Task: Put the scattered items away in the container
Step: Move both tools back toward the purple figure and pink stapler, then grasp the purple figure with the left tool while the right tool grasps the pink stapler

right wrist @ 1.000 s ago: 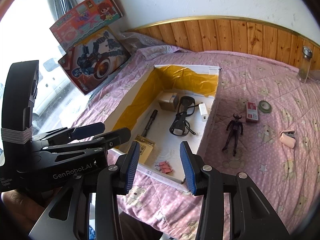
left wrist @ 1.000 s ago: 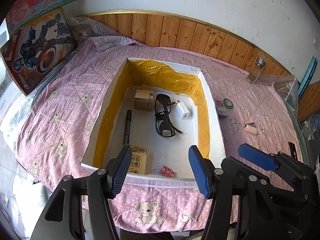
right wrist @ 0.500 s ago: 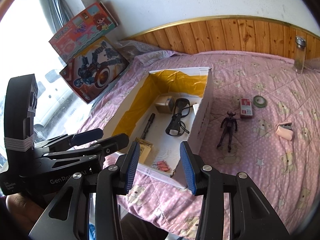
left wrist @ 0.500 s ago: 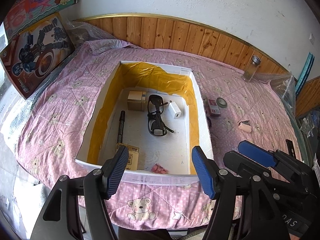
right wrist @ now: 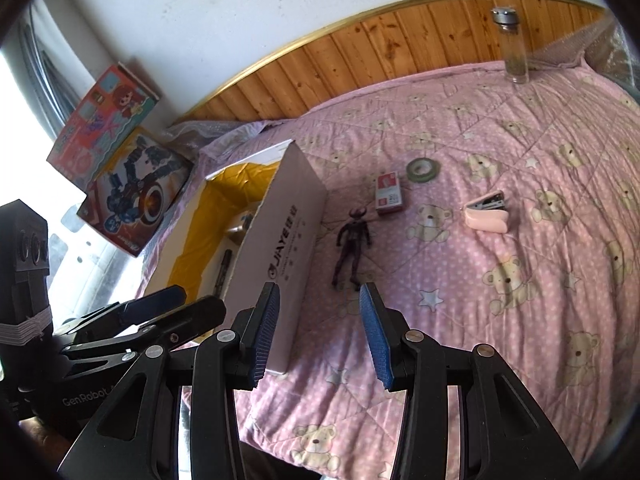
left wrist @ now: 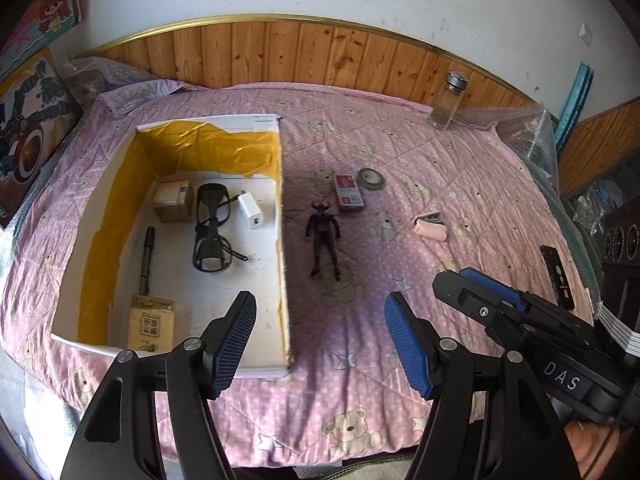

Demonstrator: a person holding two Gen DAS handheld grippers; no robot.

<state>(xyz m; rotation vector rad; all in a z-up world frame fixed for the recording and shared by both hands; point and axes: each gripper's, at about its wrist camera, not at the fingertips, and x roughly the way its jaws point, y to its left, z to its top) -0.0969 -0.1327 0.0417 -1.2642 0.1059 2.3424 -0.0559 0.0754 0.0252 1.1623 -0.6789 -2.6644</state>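
A white box (left wrist: pixel 282 240) lined with yellow sits on the pink quilt and holds glasses (left wrist: pixel 212 228), a charger (left wrist: pixel 251 211), a pen (left wrist: pixel 146 260) and small cartons. Right of it lie a dark figurine (left wrist: pixel 324 236), a red-and-white card box (left wrist: pixel 349 197), a green tape roll (left wrist: pixel 370 179) and a pink stapler (left wrist: pixel 430 227). My left gripper (left wrist: pixel 320 340) hovers open near the box's front right corner. My right gripper (right wrist: pixel 318 332) is open and empty, just short of the figurine (right wrist: pixel 352 246), with the box wall (right wrist: pixel 288 248) at its left.
A glass jar (left wrist: pixel 448 100) stands at the wooden headboard. A black remote (left wrist: pixel 557 276) lies at the quilt's right edge. Toy boxes (right wrist: pixel 120 168) lean against the wall on the left. Bubble wrap (left wrist: pixel 528 136) bunches at the far right.
Both grippers have swung right, away from over the box toward the loose items on the quilt. The figurine now shows between the right gripper's fingers. Nothing was grasped.
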